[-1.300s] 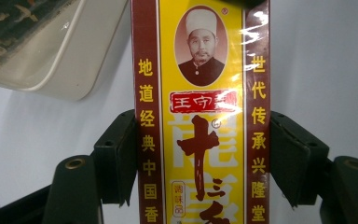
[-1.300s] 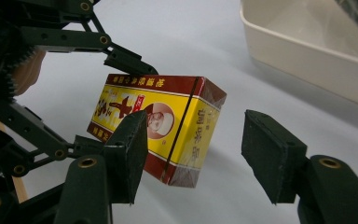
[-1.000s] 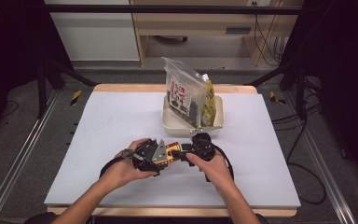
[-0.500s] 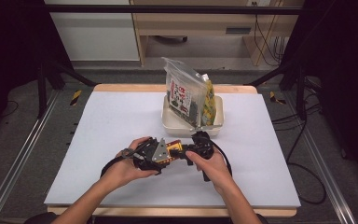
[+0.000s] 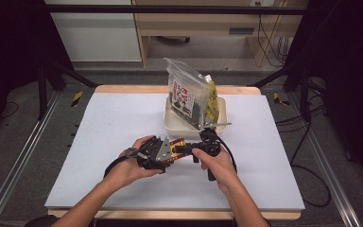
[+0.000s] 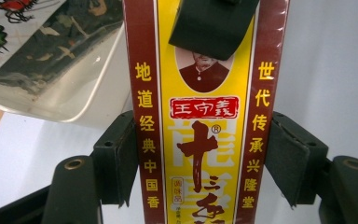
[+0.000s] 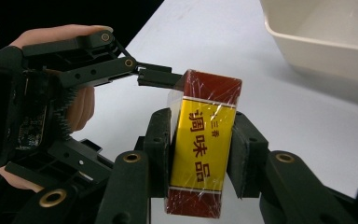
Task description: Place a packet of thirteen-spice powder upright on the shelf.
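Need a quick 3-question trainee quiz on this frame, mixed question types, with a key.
1. True or false: the box lies in the tray.
2. Which has the box between its jaws? A: left gripper alone. B: right gripper alone. C: both.
3. Fill in: leaning in the tray is a clear ___.

Key
1. False. It is held over the table, in front of the tray.
2. C. The right gripper's jaws have just been closing, with the box between them, and the pads now sit against its sides.
3. bag
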